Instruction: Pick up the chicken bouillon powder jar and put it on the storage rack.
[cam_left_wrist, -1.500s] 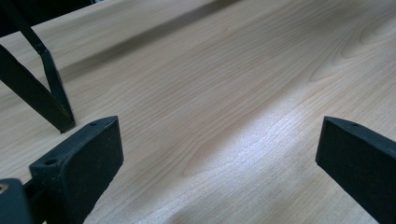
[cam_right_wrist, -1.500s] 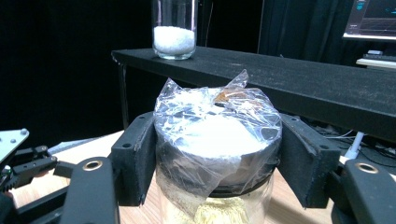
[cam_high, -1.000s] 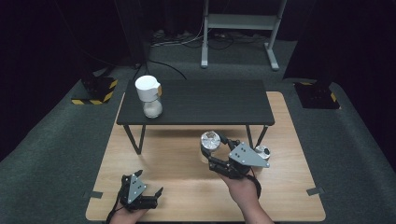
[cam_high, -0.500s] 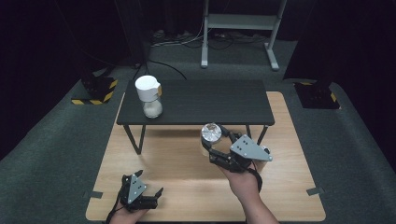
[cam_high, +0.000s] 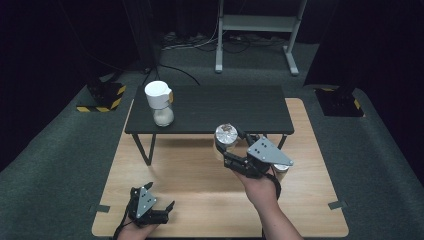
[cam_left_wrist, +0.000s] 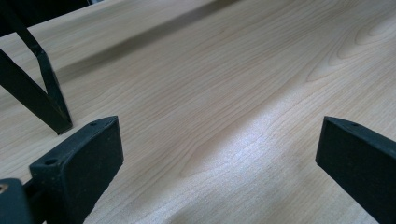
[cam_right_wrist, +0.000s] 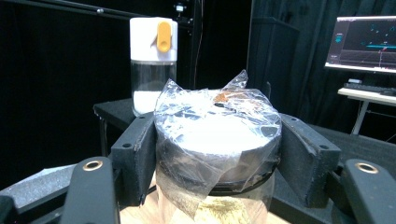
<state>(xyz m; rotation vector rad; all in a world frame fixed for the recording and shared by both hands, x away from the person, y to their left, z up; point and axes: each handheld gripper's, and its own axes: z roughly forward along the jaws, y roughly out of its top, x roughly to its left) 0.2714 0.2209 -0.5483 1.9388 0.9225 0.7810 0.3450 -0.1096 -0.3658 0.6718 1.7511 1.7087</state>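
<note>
From above, the right gripper (cam_high: 231, 150) holds a jar (cam_high: 225, 138) upright in the air, in front of the near edge of the small black tabletop (cam_high: 235, 107) and over the pale wooden board (cam_high: 200, 185) that lies on the grey carpet. A second, similar jar (cam_high: 281, 169) stands on the board just behind the right hand, half hidden by the gripper's grey plate. The left gripper (cam_high: 159, 212) rests low at the near left of the board, well apart from everything else.

The right gripper view gives what the high view cannot: the black fingers (cam_right_wrist: 136, 156) are clamped on either side of the jar (cam_right_wrist: 217, 144), pressing on its round lid, which is wrapped in crinkled clear film with corners sticking up. The glass below the lid is clear, with something tan and grainy inside. Beyond the fingers, farther back on the tabletop, stands a tall clear dispenser (cam_right_wrist: 153, 63) with a white cap and an orange tab, white powder filling its bottom. A lit monitor (cam_right_wrist: 366, 44) sits far off to the right.

The left gripper view shows the smooth, light wood grain of the board (cam_left_wrist: 224, 116) close up, with the matte black fingers (cam_left_wrist: 84, 158) set wide apart and nothing between them; a thin black table leg (cam_left_wrist: 42, 93) meets the board just beyond the left finger.
</note>
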